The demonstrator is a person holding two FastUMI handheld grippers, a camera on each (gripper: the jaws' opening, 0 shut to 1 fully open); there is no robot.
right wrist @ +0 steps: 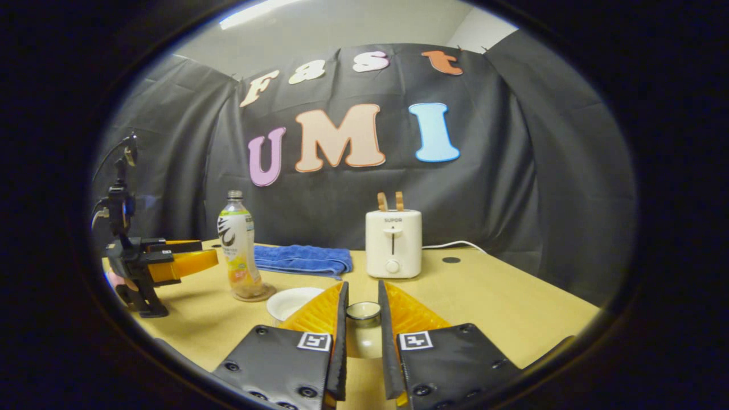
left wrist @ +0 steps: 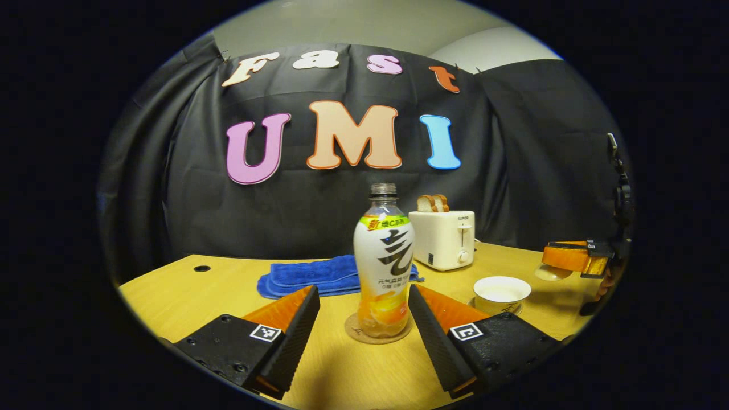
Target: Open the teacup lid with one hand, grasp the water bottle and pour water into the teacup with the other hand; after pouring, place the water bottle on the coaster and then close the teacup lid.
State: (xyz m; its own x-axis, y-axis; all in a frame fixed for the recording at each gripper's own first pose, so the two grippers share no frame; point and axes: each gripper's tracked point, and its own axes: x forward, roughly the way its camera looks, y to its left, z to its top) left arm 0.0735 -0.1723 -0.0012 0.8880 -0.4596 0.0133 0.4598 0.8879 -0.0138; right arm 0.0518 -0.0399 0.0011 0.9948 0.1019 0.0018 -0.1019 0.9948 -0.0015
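Observation:
A clear, uncapped water bottle (left wrist: 383, 256) with orange liquid at the bottom stands upright on a round cork coaster (left wrist: 354, 331). My left gripper (left wrist: 361, 293) is open, its fingers either side of the bottle's base with a gap on the left. To the right sits the white teacup (left wrist: 501, 291), uncovered. Farther right, my right gripper (left wrist: 549, 259) holds the white lid (left wrist: 551, 273) above the table. In the right gripper view, my right gripper (right wrist: 361, 287) is shut on the lid's knob (right wrist: 363, 310). The teacup (right wrist: 290, 302), bottle (right wrist: 238, 250) and left gripper (right wrist: 199, 256) lie to the left.
A white toaster (left wrist: 444, 239) with bread slices stands behind the bottle, its cord trailing right (right wrist: 450, 245). A folded blue towel (left wrist: 310, 276) lies at the back of the wooden table (left wrist: 188, 296). The table has a cable hole (left wrist: 201, 268).

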